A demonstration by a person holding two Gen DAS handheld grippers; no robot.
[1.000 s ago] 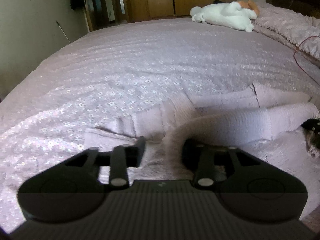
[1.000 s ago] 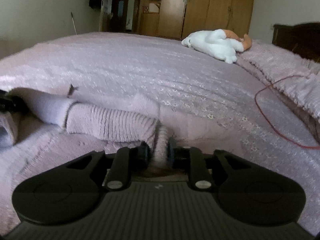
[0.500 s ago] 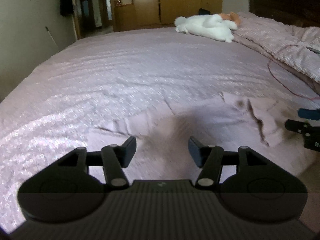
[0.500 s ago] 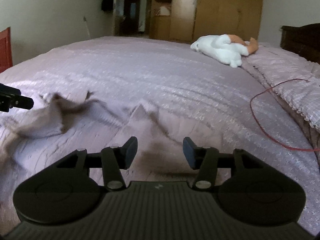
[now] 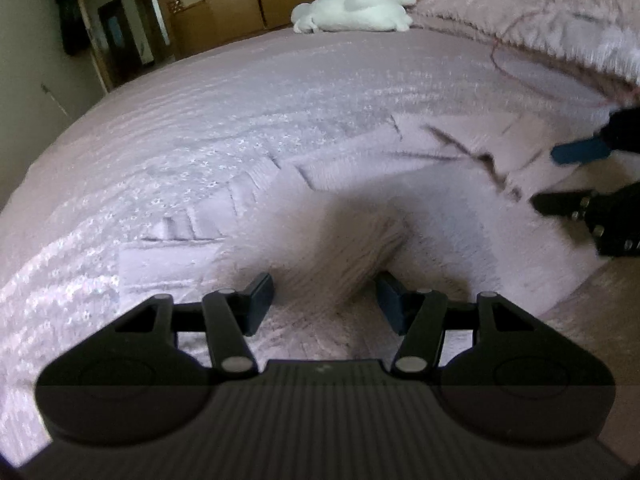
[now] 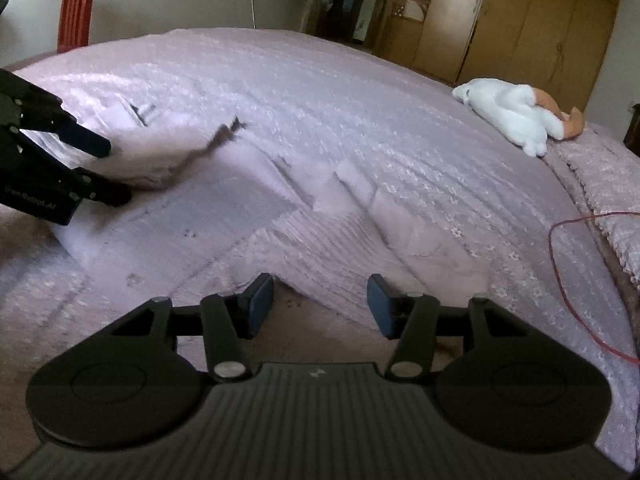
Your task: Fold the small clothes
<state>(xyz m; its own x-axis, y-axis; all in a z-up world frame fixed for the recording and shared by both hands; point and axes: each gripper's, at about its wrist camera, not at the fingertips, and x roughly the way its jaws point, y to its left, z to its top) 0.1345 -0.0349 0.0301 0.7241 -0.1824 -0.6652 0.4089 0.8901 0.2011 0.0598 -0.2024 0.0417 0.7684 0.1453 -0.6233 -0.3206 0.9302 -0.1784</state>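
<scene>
Since a second ago both grippers have let go of the lilac garment (image 5: 420, 208): left gripper (image 5: 324, 300) and right gripper (image 6: 320, 300) now sit with jaws spread and empty, the cloth lying flat but rumpled on the bedspread (image 6: 320, 92) just ahead of them. Looks like one fold just got laid down, so we're between folds. Next move likely calls for picking a fresh edge or corner and pinching a single layer, without dragging the cloth.

Faint lettering on left gripper (image 6: 100, 168), unreadable
</scene>
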